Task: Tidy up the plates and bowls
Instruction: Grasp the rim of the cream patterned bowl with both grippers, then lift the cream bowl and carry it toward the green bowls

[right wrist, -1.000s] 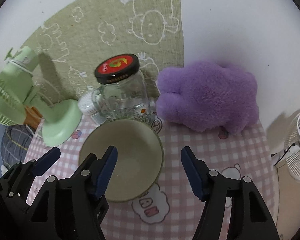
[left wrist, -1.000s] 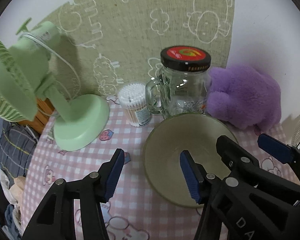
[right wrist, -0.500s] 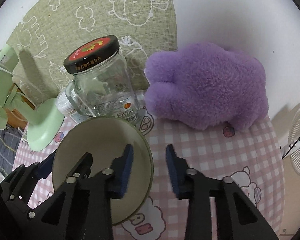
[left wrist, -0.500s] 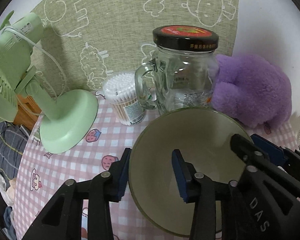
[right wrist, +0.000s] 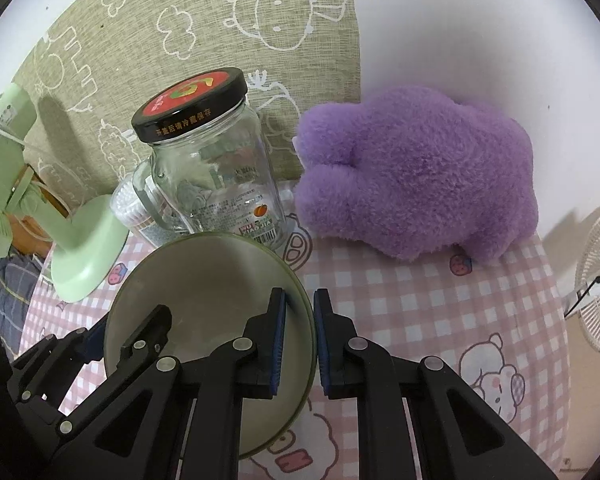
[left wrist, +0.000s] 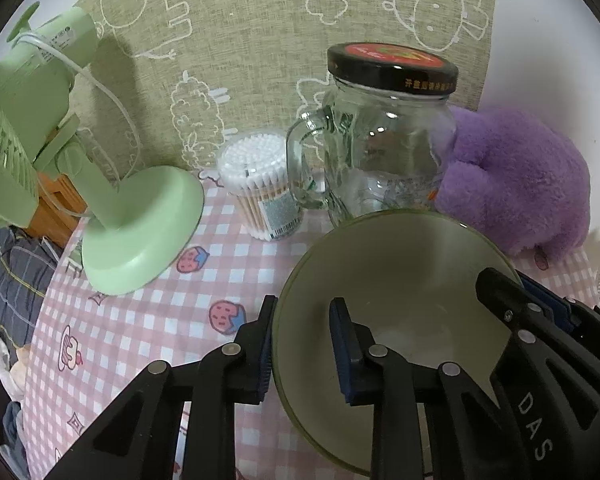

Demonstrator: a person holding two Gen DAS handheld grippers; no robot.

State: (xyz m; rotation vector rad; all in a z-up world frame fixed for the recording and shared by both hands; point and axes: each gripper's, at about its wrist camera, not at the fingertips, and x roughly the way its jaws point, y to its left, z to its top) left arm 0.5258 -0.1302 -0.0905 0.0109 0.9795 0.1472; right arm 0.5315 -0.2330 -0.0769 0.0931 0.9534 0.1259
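Fingers of left gripper [left wrist: 302, 344] and right gripper [right wrist: 300, 338] each pinch opposite rims of the bowl [left wrist: 400, 280].

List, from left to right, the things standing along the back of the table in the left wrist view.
green fan → cotton swab tub → glass jar → purple plush toy

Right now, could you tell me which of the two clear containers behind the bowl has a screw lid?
The glass jar with the black-and-red lid; the cotton-swab tub beside it shows none.
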